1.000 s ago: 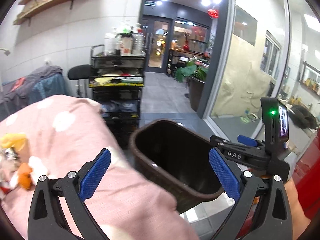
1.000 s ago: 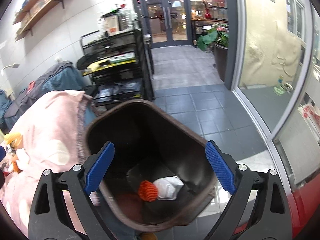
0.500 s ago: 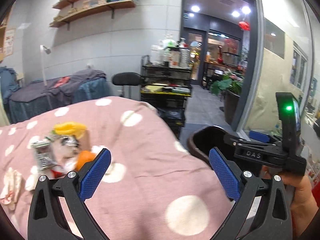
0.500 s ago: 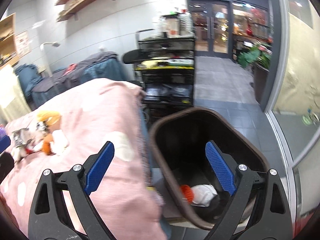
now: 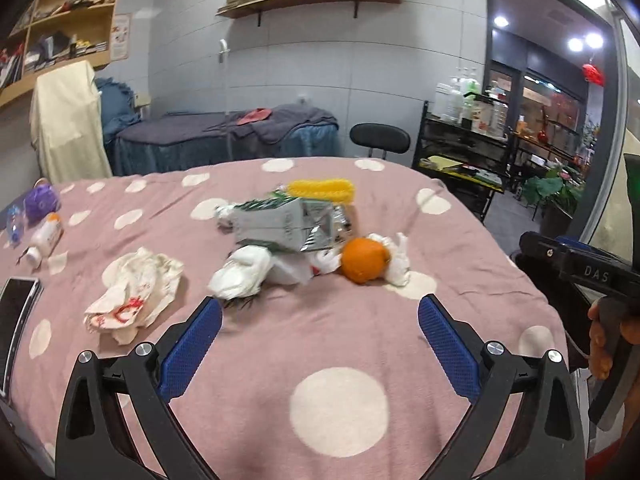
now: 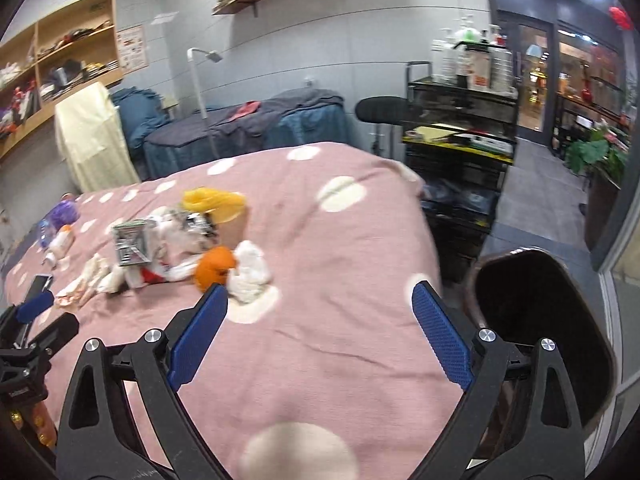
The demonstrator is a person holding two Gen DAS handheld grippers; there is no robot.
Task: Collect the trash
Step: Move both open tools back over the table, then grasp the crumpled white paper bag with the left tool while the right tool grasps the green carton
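Trash lies on the pink dotted bed (image 5: 340,336): an orange peel (image 5: 365,260), white tissues (image 5: 240,272), a silver carton (image 5: 288,228), a yellow wrapper (image 5: 322,190) and a crumpled paper with red print (image 5: 134,294). My left gripper (image 5: 318,344) is open and empty, above the bed, short of the pile. My right gripper (image 6: 318,332) is open and empty over the bed's right part. The dark brown bin (image 6: 540,320) stands off the bed's right edge. The peel (image 6: 214,270) and tissue (image 6: 250,274) lie ahead-left of the right gripper.
A phone (image 5: 16,312), a small white bottle (image 5: 46,238) and a purple item (image 5: 40,200) lie at the bed's left. A black cart (image 6: 460,152) and a stool (image 5: 380,138) stand beyond the bed. A second bed (image 5: 224,140) is at the back.
Both grippers have swung left from the bin to the bed. The trash pile is now central in the left view; the bin has slid to the right edge.
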